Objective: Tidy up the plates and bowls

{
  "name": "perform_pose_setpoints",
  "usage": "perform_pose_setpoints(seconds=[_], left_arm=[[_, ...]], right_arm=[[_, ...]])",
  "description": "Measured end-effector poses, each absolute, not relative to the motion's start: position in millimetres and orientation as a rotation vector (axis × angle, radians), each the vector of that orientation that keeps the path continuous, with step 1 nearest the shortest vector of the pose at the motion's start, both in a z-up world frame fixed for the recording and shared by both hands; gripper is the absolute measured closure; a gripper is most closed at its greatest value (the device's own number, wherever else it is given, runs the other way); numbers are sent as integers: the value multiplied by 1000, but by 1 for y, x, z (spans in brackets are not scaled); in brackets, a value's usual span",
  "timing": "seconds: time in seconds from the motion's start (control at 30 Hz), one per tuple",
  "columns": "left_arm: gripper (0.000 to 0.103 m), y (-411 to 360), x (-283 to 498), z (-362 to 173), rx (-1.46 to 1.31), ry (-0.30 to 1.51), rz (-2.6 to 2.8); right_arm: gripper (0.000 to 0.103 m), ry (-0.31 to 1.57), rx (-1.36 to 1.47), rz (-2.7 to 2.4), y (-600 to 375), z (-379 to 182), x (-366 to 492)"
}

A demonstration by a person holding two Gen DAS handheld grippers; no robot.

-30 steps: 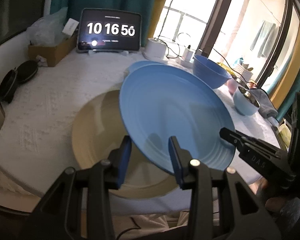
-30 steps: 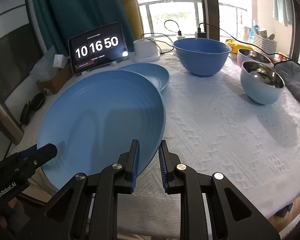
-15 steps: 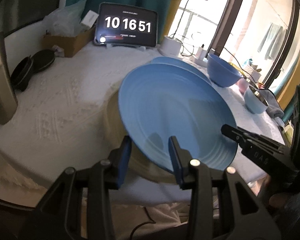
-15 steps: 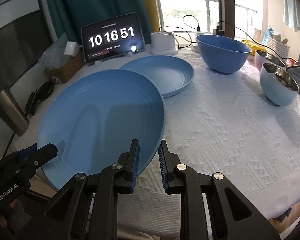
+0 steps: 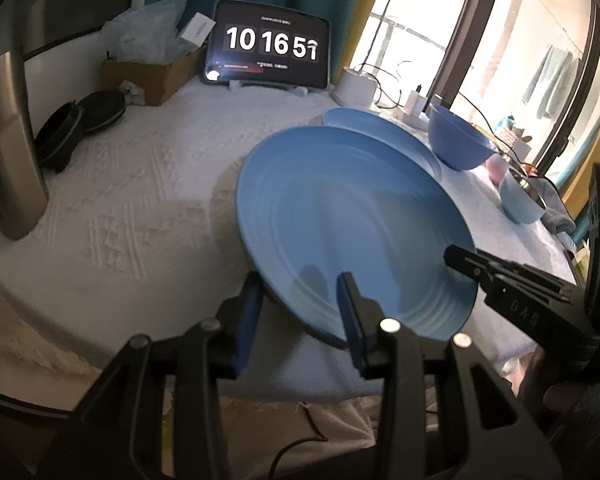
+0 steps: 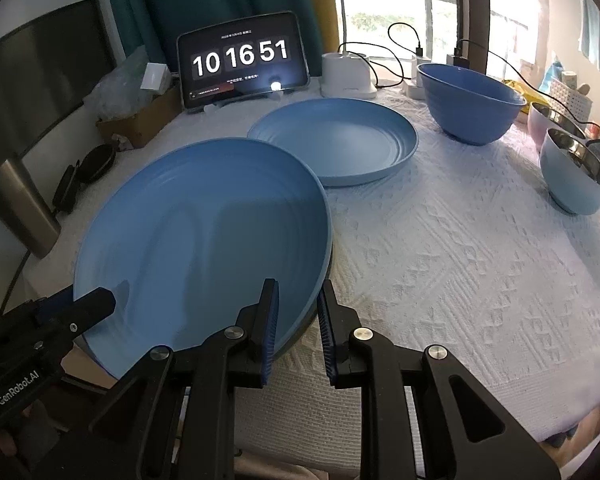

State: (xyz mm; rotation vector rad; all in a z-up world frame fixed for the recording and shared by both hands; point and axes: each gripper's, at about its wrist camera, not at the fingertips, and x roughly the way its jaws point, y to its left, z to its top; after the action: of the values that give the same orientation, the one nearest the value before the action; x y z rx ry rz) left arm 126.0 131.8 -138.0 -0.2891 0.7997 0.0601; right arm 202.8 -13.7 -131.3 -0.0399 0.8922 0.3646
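Observation:
A large blue plate [image 5: 352, 224] is held between both grippers, tilted above the near part of the table; it also shows in the right wrist view [image 6: 204, 236]. My left gripper [image 5: 298, 292] is shut on its near-left rim. My right gripper [image 6: 298, 300] is shut on its near-right rim. The right gripper also shows at the right of the left wrist view [image 5: 460, 260]. A second blue plate [image 6: 334, 140] lies flat further back. A big blue bowl [image 6: 470, 100], a light blue steel-lined bowl [image 6: 576, 180] and a pink bowl [image 6: 552, 118] stand to the right.
The white tablecloth [image 6: 440, 240] covers the table. A tablet clock [image 6: 242, 60], a white charger base [image 6: 346, 74] and cables stand at the back. A cardboard box [image 5: 148, 74], black lids [image 5: 76, 124] and a metal cup [image 5: 8, 144] are at the left.
Both grippers have carried the large blue plate to the right, off the beige plate, which is now hidden. The second blue plate looks nearer. Both grips are unchanged.

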Motion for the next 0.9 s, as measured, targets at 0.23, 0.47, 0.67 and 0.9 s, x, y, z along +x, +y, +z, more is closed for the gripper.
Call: perform_pose_setpoints(seconds=[0.23, 0.47, 0.67, 0.9], left_arm=[[62, 131, 127, -142, -277, 824, 64], [59, 133, 129, -139, -275, 804, 88], [59, 139, 135, -145, -279, 825, 127], [59, 140, 148, -159, -279, 867, 115]], right_arm=[[81, 893, -45, 361, -13, -131, 203], [81, 923, -11, 351, -20, -136, 207], [80, 924, -8, 366, -22, -136, 207], [71, 952, 13, 395, -22, -145, 215]])
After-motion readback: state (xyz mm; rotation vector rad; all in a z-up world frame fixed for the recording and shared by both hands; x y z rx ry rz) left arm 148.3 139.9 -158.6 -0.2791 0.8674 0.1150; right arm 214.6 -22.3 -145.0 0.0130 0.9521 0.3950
